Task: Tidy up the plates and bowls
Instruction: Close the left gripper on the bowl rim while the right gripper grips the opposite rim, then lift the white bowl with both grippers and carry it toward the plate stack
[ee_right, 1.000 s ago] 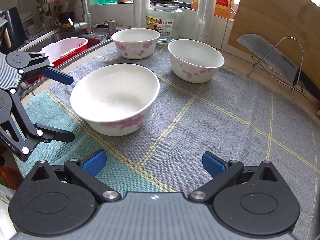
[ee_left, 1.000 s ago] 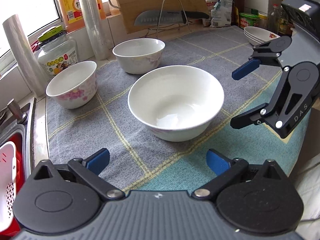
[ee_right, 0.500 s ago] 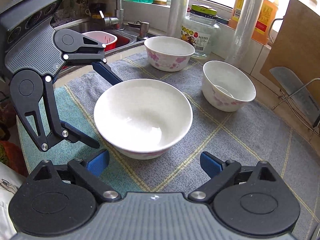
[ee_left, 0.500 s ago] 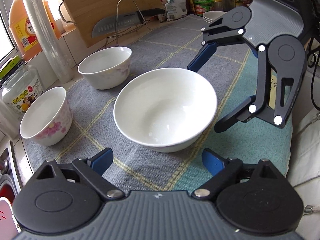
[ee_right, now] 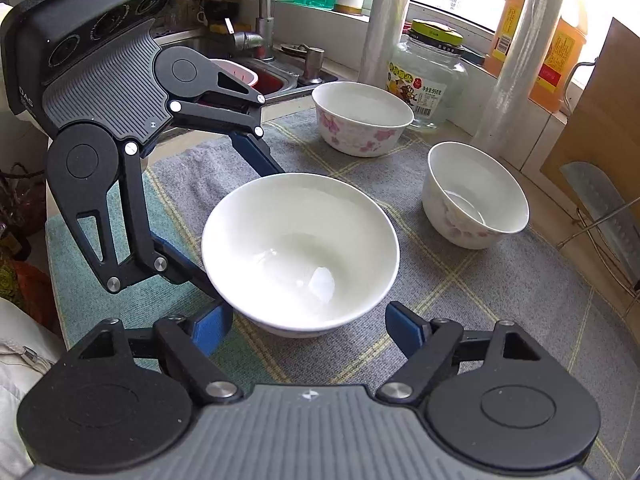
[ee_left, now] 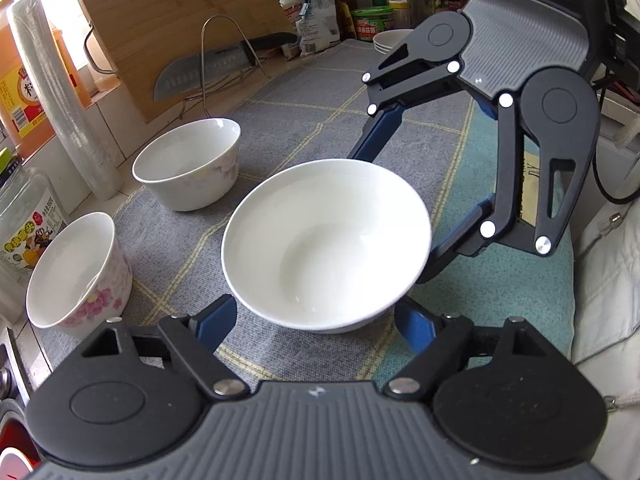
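A large white bowl (ee_left: 328, 240) (ee_right: 300, 240) rests on the grey checked cloth (ee_left: 304, 120). My left gripper (ee_left: 316, 316) (ee_right: 244, 232) straddles its lower wall from one side, and my right gripper (ee_right: 308, 316) (ee_left: 396, 208) straddles it from the opposite side. Both pairs of jaws are closing with the bowl between them. The blue pads sit right at the bowl's wall, and a small gap still shows beside one right pad. Two smaller flowered bowls (ee_left: 188, 164) (ee_left: 76, 272) stand farther back on the cloth, apart from each other.
White dishes (ee_left: 392, 40) are stacked at the cloth's far corner. A cutting board (ee_left: 180, 28) and a knife on a wire rack (ee_left: 212, 68) lean at the wall. A glass jar (ee_right: 428, 80), a film roll (ee_right: 516, 60), an oil bottle and the sink (ee_right: 256, 76) line the window side.
Both grippers rolled and came in around the large bowl from opposite sides. Their jaws narrowed from wide open to close against its wall.
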Available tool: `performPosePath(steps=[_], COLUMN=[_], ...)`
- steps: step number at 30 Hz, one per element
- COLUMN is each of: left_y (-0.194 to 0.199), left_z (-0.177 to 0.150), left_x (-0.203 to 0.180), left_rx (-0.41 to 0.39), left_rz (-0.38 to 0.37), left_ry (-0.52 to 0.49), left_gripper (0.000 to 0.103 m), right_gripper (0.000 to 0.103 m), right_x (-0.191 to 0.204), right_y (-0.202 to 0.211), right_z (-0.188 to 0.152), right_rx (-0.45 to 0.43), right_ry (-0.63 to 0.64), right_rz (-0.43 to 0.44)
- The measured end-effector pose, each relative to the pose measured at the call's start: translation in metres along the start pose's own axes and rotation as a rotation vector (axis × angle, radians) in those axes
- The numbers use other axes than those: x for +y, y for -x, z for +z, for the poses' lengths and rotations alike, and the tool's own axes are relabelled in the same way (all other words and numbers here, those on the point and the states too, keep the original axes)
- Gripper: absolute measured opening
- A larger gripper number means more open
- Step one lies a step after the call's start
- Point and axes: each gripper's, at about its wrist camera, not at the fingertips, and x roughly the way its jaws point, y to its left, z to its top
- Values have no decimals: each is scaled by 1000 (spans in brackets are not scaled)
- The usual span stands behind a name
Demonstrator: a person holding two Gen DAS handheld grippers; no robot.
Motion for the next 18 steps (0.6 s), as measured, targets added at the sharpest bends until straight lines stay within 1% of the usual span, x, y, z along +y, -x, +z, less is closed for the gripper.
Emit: performPosePath(steps=[4,18], left_y=[0,4], left_z=[2,6], left_x=[-3,-11], left_rx=[-10,-23], left_rz=[0,4], left_ry=[-46,-78], left_gripper=[85,84], right_gripper=[83,82], right_x=[2,4], right_y=[2,10], right_z=[0,-3], right_rx=[-2,-1], right_ry=[11,-4], right_rz=[-2,-13])
